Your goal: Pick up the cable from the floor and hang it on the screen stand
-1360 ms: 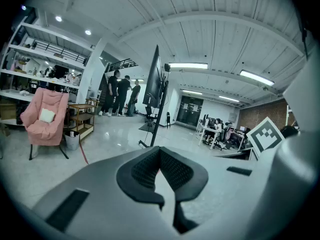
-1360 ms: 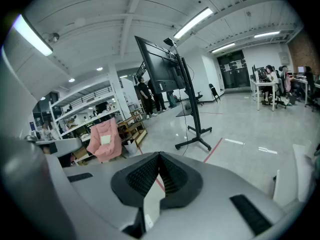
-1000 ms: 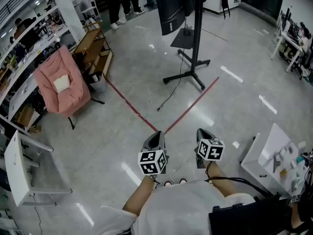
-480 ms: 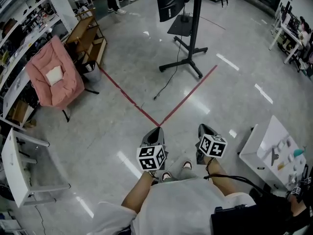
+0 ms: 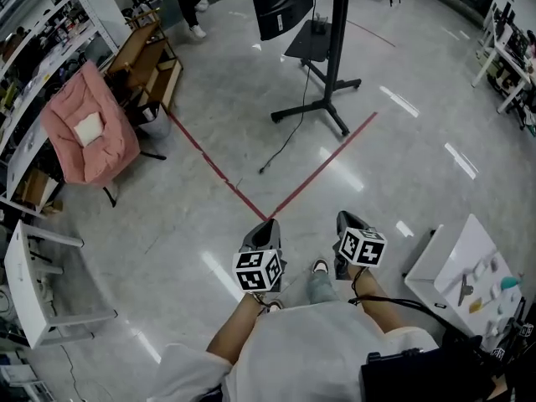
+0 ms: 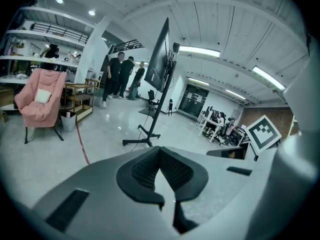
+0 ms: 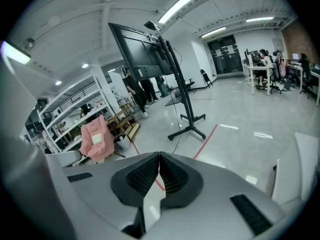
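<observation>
Well ahead on the floor (image 5: pixel 167 216) trailed the cable (image 5: pixel 286 139), beyond reach, so left tongs (image 5: pixel 269 225) and right tongs (image 5: pixel 346 219) were closed, empty

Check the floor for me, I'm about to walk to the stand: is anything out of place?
Yes: a dark cable runs down from the screen stand and trails loose across the floor. Its free end lies near the red tape line. Nothing else looks spilled or damaged.
</observation>
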`<state>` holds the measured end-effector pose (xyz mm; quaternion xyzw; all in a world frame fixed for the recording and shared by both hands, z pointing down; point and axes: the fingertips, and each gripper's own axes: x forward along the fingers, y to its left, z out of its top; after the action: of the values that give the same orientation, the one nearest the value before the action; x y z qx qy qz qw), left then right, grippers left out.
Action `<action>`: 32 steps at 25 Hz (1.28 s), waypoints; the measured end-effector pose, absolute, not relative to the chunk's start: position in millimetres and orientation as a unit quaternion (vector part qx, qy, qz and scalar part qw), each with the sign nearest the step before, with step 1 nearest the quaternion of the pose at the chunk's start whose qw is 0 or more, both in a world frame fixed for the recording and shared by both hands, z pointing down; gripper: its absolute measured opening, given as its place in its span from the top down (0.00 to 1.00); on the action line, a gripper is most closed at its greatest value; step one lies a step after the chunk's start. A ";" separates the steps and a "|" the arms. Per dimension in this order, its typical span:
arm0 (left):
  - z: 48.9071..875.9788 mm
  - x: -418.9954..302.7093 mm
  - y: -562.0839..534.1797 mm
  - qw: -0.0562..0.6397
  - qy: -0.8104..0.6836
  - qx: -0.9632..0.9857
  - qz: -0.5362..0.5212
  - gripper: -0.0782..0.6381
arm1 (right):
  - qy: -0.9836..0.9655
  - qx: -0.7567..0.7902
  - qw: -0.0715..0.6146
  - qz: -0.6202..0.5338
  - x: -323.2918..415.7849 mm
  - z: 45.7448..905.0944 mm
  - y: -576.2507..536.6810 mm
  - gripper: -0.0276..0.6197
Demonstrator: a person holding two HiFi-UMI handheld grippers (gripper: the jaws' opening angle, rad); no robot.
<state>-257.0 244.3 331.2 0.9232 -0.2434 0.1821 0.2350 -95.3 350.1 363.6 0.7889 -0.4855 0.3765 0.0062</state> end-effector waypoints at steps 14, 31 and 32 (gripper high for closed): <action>340.7 -157.9 213.3 0.255 -0.310 0.897 0.185 0.89 | -0.528 0.749 0.039 0.399 35.9 377.9 304.9 0.93; 368.3 -134.6 165.7 0.278 -0.359 0.872 0.183 0.89 | -0.532 0.732 0.046 0.424 77.6 410.1 268.7 0.93; 371.4 -133.0 161.0 0.279 -0.360 0.871 0.183 0.89 | -0.531 0.732 0.045 0.425 80.3 412.3 264.4 0.93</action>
<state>-133.0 161.0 371.4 0.8711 -0.3602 0.1829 0.2792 80.3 264.4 412.3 0.7319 -0.5309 0.4248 0.0446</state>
